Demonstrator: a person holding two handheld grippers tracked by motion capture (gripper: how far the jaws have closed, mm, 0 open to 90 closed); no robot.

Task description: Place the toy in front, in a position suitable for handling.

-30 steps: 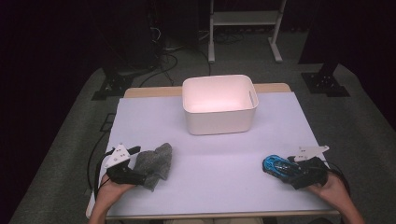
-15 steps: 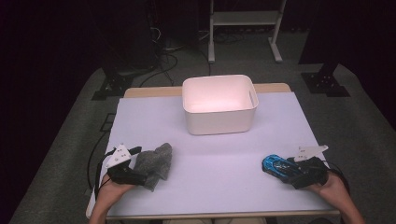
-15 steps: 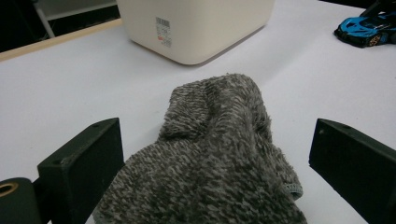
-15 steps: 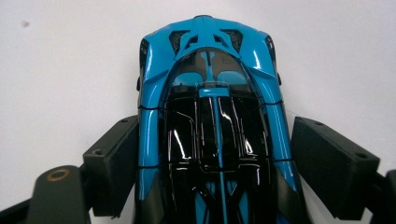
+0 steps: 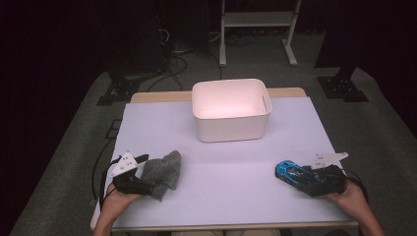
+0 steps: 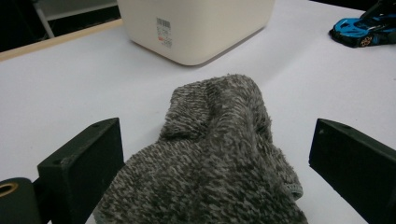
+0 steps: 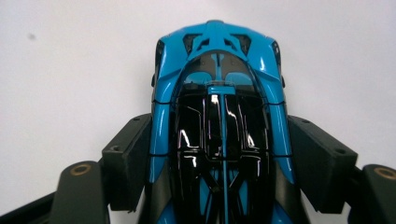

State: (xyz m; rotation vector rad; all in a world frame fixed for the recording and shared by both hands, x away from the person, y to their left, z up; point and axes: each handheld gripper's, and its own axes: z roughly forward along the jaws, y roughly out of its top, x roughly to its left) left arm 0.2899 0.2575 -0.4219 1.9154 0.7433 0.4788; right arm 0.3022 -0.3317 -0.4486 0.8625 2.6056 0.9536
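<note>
Bin [image 5: 231, 110] is empty; nothing is placed yet. Right gripper [image 7: 219, 154], jaws just closing, pinches the car [image 7: 219, 93] near-right of the bin. Left gripper [image 6: 215, 154] stands spread astride the cloth [image 6: 215, 154], near-left of the bin. Both lifts and transfers remain.

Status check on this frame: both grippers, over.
Left gripper open around grey sock. Right gripper jaws just closing onto blue toy car. White bin path clear.

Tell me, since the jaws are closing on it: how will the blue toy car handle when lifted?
The blue toy car looks hard and glossy, so probably stiff but slippery against the right gripper. On wheels, it may roll away if nudged on the smooth table.
</note>
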